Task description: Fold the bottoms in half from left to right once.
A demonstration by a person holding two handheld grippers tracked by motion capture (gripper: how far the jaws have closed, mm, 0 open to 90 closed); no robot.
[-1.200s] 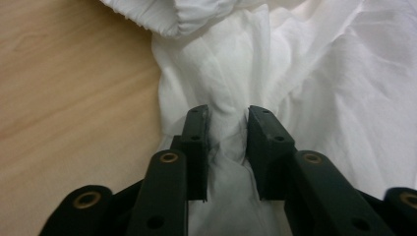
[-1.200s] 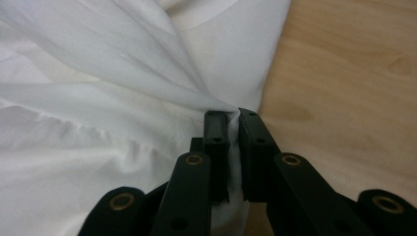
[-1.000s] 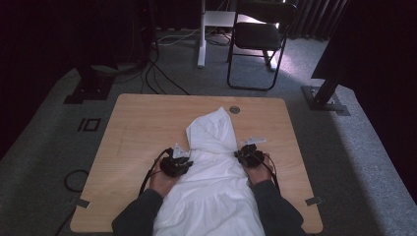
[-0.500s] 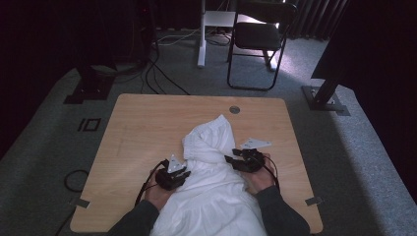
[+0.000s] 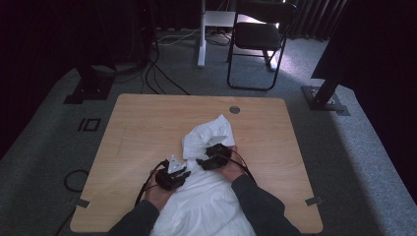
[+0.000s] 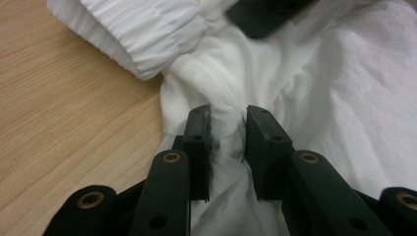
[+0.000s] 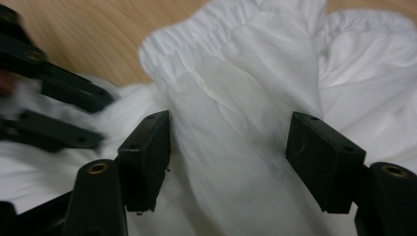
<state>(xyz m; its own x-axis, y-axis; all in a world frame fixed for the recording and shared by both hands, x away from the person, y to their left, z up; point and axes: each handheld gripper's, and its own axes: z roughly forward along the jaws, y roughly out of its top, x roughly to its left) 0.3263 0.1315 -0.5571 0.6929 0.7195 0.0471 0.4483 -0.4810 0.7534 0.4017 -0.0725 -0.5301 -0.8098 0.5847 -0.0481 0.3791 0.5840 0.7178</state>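
My left gripper [image 6: 226, 142] pinches a bunched fold of the white garment [image 5: 206, 196]; my right gripper [image 7: 228, 162], jaws just opening, apparently straddles loose cloth.

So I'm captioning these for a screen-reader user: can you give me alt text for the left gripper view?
The left claw pinches a bunched fold of a white garment between its two black jaws. The garment's gathered elastic cuff lies just beyond, on the light wooden table at the left.

Dim, grainy high view with daylight from the far window; sharper close-ups, motion blur at left edge.
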